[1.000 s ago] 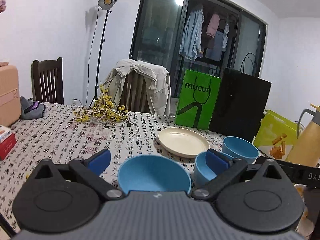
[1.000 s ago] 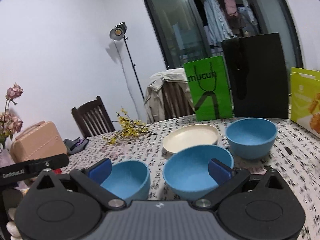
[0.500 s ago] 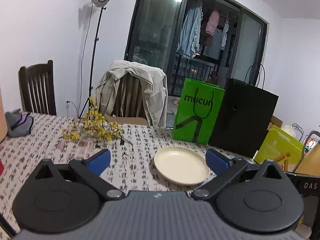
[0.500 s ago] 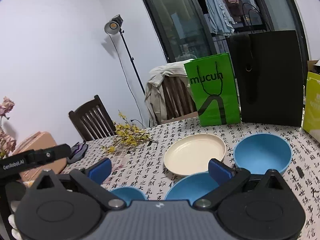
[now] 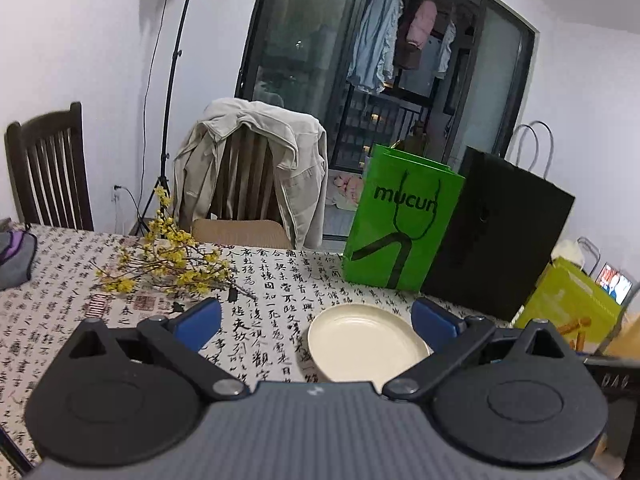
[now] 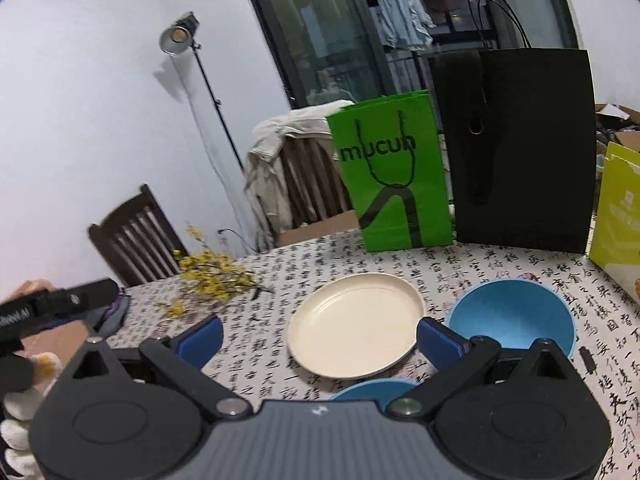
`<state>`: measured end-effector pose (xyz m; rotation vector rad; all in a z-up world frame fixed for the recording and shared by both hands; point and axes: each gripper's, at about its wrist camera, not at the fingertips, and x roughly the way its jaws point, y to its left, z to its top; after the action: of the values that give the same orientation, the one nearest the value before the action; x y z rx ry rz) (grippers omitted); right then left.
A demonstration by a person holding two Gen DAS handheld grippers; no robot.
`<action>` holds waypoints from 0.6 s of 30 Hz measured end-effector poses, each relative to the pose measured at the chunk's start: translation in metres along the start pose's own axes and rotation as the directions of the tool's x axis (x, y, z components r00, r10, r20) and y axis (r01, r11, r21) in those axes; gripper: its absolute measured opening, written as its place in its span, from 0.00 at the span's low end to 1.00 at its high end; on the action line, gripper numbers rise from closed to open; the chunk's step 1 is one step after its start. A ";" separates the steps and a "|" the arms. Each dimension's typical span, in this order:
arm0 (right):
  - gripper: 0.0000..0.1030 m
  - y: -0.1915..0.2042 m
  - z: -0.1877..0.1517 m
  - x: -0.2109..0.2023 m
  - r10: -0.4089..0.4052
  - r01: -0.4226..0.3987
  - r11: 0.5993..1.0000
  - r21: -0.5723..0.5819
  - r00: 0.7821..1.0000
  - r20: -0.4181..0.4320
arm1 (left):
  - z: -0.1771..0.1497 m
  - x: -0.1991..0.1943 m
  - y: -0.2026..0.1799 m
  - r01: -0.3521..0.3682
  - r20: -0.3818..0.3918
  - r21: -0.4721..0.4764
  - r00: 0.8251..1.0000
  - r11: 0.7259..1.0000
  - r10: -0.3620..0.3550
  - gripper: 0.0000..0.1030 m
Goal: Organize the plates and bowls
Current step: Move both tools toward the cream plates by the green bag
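1. On the counter, covered by a cloth printed with black characters, a cream plate lies flat at the centre of the right wrist view.
2. At 3 o'clock of the plate, just beside it, sits a blue bowl, upright and empty.
3. At 6 o'clock of the plate, the rim of a second blue bowl shows just above the right claw's body.
4. Right claw: blue fingers spread wide, nothing between them, held above the counter.
5. Left claw: likewise wide open and empty; the same plate lies ahead, toward its right finger.
6. At 12 o'clock of the plate stand a green bag and, to its right, a black bag.
7. At 9 o'clock lies a yellow flower sprig.
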<state>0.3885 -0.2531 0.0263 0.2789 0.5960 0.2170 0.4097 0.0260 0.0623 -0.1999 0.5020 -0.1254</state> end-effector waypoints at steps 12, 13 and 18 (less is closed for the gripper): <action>1.00 -0.005 0.024 0.072 -0.154 0.156 0.988 0.024 0.987 -0.048 | 0.025 0.090 0.031 -0.015 -0.050 -0.102 0.999 0.995 0.009 1.00; 1.00 -0.006 0.025 0.077 -0.162 0.164 0.986 0.028 0.985 -0.052 | 0.026 0.098 0.034 -0.019 -0.057 -0.113 0.998 0.993 0.013 1.00; 1.00 -0.016 0.029 0.108 -0.198 0.201 0.978 0.046 0.978 -0.072 | 0.026 0.147 0.042 -0.087 -0.118 -0.097 0.990 0.991 0.076 1.00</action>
<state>0.4940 -0.2439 -0.0122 0.2623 0.6922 0.0167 0.5527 0.0460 0.0073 -0.2732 0.6304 -0.0311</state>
